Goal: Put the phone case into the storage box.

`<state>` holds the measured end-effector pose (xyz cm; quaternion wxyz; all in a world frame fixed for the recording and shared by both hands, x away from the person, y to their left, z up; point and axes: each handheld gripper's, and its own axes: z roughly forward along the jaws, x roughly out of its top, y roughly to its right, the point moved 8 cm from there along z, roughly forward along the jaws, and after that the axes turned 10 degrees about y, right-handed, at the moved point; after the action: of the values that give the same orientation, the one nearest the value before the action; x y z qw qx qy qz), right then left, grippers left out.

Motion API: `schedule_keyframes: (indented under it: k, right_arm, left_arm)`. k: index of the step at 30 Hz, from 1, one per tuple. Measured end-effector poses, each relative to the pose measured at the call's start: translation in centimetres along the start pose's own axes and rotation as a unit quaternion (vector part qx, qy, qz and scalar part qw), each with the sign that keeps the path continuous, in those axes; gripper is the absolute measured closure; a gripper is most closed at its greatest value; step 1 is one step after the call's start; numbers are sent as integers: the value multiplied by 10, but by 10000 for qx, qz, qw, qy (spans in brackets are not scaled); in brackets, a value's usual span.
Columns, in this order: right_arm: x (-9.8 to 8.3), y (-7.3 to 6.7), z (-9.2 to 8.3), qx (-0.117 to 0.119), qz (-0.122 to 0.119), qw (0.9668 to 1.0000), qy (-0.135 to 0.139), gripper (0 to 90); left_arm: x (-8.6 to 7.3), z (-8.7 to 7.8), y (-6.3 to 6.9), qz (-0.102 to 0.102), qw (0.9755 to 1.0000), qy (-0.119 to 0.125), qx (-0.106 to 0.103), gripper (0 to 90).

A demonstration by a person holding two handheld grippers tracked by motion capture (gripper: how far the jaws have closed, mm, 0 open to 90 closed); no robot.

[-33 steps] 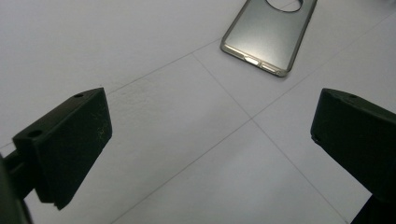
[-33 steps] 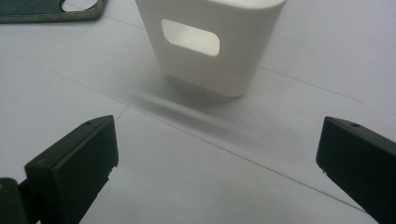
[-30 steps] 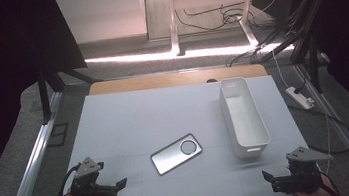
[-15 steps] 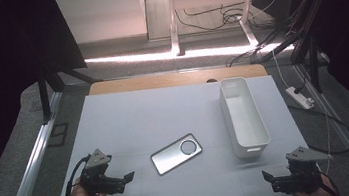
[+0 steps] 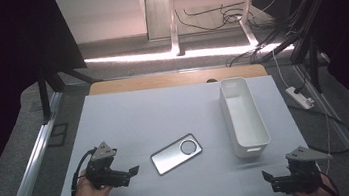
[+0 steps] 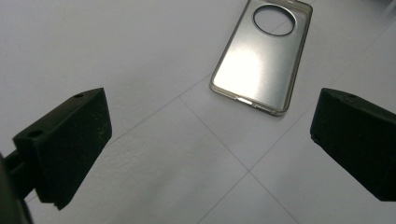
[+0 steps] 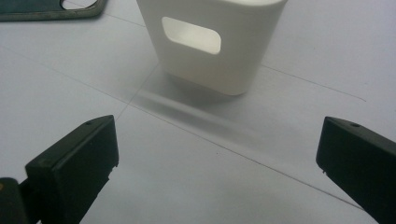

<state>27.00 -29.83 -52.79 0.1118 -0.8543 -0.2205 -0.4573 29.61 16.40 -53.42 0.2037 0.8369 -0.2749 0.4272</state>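
A silver phone case (image 5: 176, 153) with a round camera hole lies flat in the middle of the white table (image 5: 164, 114). My left gripper (image 5: 130, 174) is open just left of it, jaws pointing at the case. In the left gripper view the phone case (image 6: 261, 56) lies ahead between the wide-apart jaws of the left gripper (image 6: 210, 154). A long white bin (image 5: 243, 116) stands empty to the right. My right gripper (image 5: 269, 179) is open near the front edge, below the bin. The right gripper view has the bin's (image 7: 210, 42) handle end ahead of the right gripper (image 7: 217, 163).
A wooden strip (image 5: 175, 79) borders the table's far edge. Metal rails (image 5: 34, 160) run along the left side and a power strip (image 5: 299, 97) with cables lies on the floor to the right.
My left gripper has moved forward and to the right, closer to the phone case. The right gripper has stayed put.
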Motion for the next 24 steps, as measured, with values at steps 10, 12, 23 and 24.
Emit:
schedule_keyframes:
  k: [10,12,23,24]
  right_arm:
    - [0,0,0,1,-9,10000,10,0]
    - [0,0,0,3,-8,10000,11,0]
    - [0,0,0,23,7,10000,14,0]
    - [0,0,0,23,7,10000,14,0]
  left_arm:
    - [6,12,-2,39,9999,-72,-83,0]
    - [8,15,-3,76,9999,-107,-89,0]
    - [19,31,0,209,9994,-232,-178,0]
    - [20,33,0,227,9993,-248,-192,0]
